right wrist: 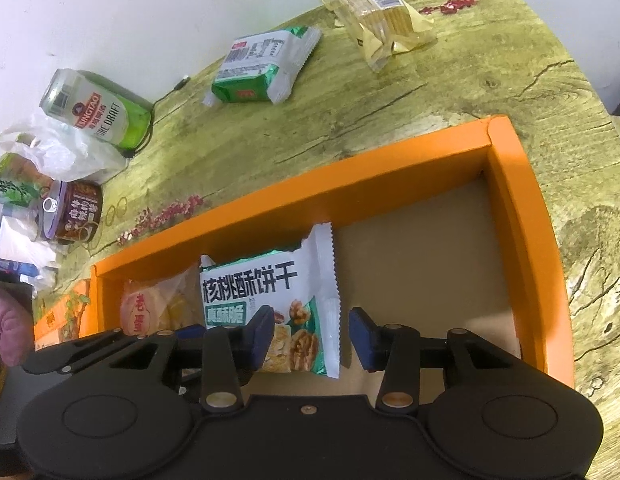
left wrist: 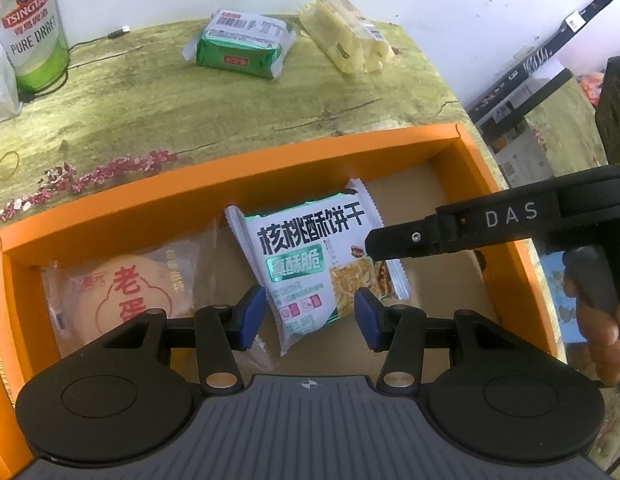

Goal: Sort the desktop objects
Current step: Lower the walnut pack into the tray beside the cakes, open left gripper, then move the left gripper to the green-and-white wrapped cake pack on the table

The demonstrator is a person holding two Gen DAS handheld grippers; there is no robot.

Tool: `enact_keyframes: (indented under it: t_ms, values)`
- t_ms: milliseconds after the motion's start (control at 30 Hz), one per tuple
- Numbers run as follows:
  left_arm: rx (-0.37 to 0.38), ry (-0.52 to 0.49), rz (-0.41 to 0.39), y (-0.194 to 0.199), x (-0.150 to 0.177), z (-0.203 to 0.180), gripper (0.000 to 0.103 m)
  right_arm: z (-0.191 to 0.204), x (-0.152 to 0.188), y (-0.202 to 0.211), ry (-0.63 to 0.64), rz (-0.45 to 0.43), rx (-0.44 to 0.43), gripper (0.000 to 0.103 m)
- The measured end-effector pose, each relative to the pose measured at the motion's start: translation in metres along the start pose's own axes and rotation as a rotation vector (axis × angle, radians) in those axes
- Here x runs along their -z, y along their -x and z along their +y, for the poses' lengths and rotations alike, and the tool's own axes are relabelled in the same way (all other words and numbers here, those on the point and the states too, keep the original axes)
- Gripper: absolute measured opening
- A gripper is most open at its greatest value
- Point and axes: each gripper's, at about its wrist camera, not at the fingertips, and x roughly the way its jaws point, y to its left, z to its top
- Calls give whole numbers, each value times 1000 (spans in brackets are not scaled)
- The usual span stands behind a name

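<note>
While poised steeply over the orange box (left wrist: 269, 168), straddles the walnut biscuit packet (left wrist: 310, 256) with the left gripper (left wrist: 310, 316), fingers narrow but not pressing, bare cardboard showing at nine o'clock of the film. Same with the right gripper (right wrist: 310, 334): narrow, packet between, a gap at three o'clock, nothing clamped. Lies inside the box, top end toward the twelve o'clock wall, with an egg cake packet (left wrist: 121, 292) at nine o'clock. Likely handles light, crinkly and slick, with brittle biscuit inside; better to pinch a crimped end seal than to squeeze the middle. Waiting out on the surface (left wrist: 149, 100) at twelve o'clock: a green packet (left wrist: 241, 44) and a wafer packet (left wrist: 346, 36).
</note>
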Motion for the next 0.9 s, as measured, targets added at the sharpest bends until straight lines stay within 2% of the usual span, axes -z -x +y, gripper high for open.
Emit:
enact_keyframes:
  t_ms: [467,900]
  values:
    - [2,41,-68,29,-9,3,50,10,-2,21,1,-51,-28,41]
    - [-33,40,-206,63,-58,16,51,26,-31,49,-4,-121,-84,42]
